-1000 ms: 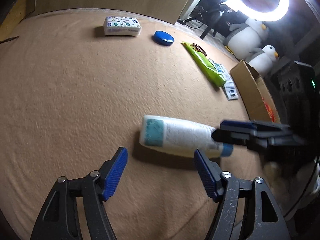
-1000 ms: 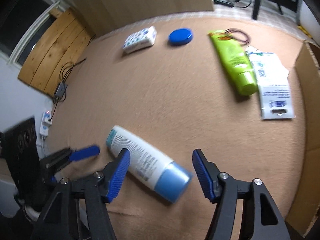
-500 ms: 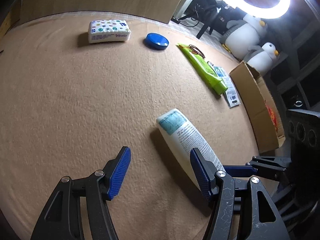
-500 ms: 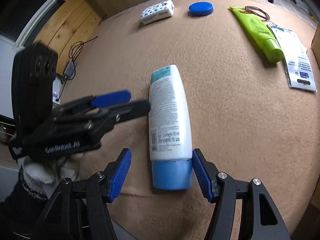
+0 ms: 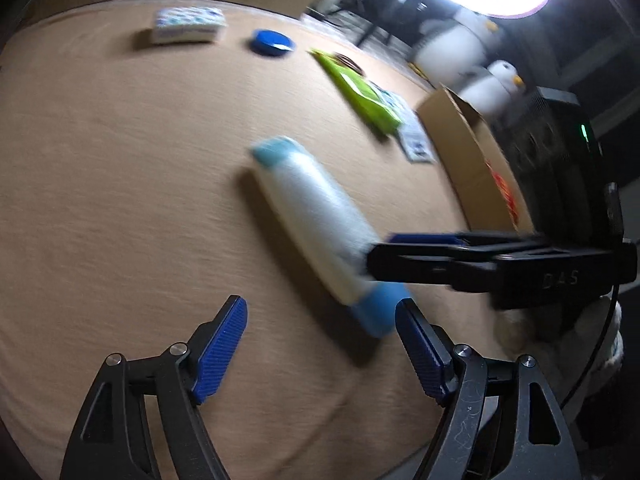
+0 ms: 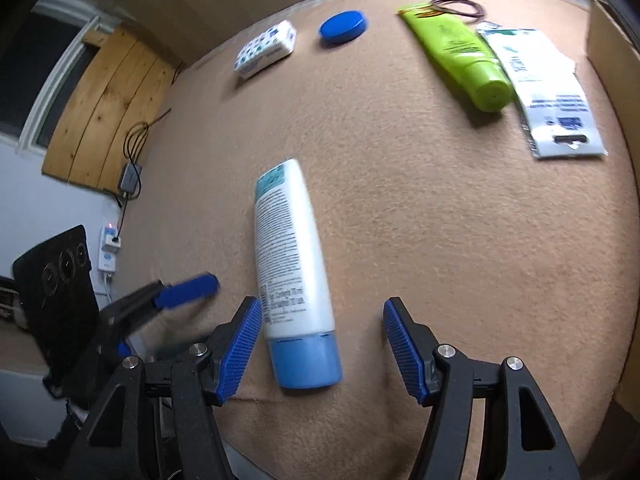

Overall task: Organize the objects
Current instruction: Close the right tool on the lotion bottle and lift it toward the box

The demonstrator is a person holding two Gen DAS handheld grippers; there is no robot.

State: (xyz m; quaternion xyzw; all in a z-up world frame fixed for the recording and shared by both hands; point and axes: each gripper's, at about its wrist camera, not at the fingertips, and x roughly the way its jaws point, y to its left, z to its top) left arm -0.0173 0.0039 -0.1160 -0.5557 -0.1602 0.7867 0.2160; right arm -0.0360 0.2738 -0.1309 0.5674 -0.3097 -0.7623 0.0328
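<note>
The right tool (image 6: pixel 322 344) has its blue-ribbed fingers spread wide, one on each side of the cap end of the bottle (image 6: pixel 294 264). The left finger's pad (image 6: pixel 240 346) sits just beside the bottle's lower label edge; whether it touches cannot be told. The right finger stands clear of the cap. The bottle lies flat on the tan desk (image 6: pixel 440 240). It has a white body with fine print, a teal patch at its far crimped end and a light-blue cap at the near end, pointing toward the right tool.

The left tool (image 5: pixel 322 344) is also spread apart and holds nothing. In the left wrist view the blurred bottle (image 5: pixel 316 228) lies diagonally ahead of it, its cap close to the right finger. From the right wrist view the left tool (image 6: pixel 176 300) shows at the near left, just left of the bottle.

Farther off, a green tube (image 6: pixel 460 52) lies at the far right with its cap facing near, a white sachet (image 6: pixel 548 96) just to its right and a hair tie (image 6: pixel 460 6) at its far end. A blue lid (image 6: pixel 343 26) and a tissue pack (image 6: pixel 266 48) lie along the far edge. A cardboard box (image 5: pixel 472 160) stands at the right of the desk.
</note>
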